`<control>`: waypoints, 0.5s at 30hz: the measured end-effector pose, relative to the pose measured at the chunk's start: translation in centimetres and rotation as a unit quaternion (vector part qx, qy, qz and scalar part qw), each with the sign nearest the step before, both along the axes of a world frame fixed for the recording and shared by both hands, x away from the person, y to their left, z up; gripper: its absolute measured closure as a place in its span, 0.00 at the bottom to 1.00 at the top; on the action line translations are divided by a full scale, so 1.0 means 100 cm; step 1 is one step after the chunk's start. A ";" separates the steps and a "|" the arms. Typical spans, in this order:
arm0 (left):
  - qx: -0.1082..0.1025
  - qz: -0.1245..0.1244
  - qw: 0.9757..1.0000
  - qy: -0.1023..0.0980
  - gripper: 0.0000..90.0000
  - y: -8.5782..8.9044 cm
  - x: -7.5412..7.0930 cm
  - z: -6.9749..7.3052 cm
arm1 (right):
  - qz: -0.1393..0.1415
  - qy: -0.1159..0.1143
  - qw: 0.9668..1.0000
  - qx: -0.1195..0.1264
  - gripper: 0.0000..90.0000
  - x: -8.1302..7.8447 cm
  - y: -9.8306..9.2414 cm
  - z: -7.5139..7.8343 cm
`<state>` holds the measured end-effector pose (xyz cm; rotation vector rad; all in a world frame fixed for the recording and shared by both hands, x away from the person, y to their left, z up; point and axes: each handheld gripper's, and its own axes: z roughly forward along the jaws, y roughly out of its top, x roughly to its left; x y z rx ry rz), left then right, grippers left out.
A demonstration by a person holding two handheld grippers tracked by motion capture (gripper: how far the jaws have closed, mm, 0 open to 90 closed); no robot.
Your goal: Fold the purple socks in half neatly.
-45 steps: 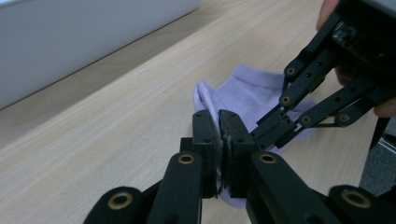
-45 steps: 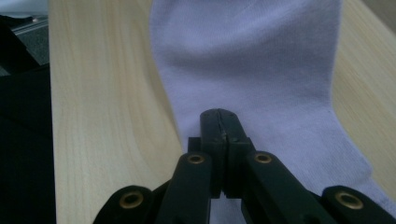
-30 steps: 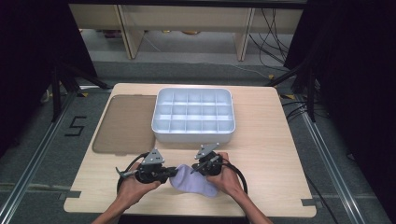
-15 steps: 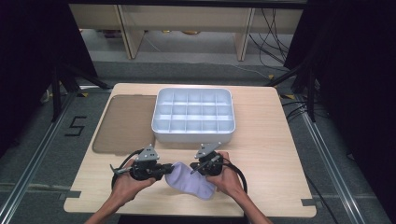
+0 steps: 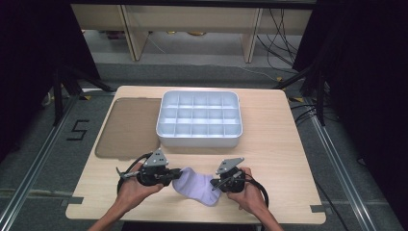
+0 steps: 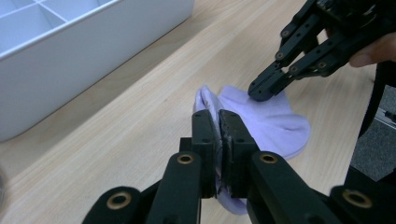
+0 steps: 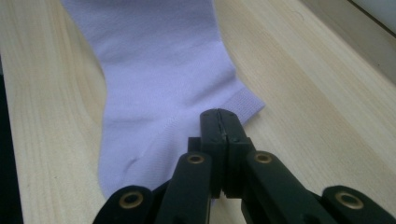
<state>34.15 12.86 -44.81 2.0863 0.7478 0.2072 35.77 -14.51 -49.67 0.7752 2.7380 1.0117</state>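
Two grippers are pinching one lilac sock (image 5: 196,188) at the table's (image 5: 288,159) near edge in the high view; pulling evenly should be keeping it flat, its long axis running left-right. Left gripper (image 6: 218,122) view: jaws are clamping a bunched end. Right gripper (image 7: 219,122) view: jaws are nipping the cuff edge.

Even overhead light falls on the wooden surface (image 5: 279,144) in the high view, while the room around it sinks into near black. Shadows under the white compartment tray (image 5: 198,139) are soft and short. Both gripper views are bright and slightly soft; their near black jaws blur, and the lilac sock (image 7: 159,70) shows no glare.
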 end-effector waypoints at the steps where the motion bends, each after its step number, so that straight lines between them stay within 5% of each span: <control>1: 0.000 0.000 1.000 0.000 0.94 0.000 0.000 0.000 | 0.000 0.000 1.000 0.000 1.00 0.000 0.000 0.000; 15: 0.001 -0.028 1.000 -0.003 0.94 -0.032 0.001 0.005 | -0.001 0.011 1.000 0.008 1.00 0.004 -0.004 -0.001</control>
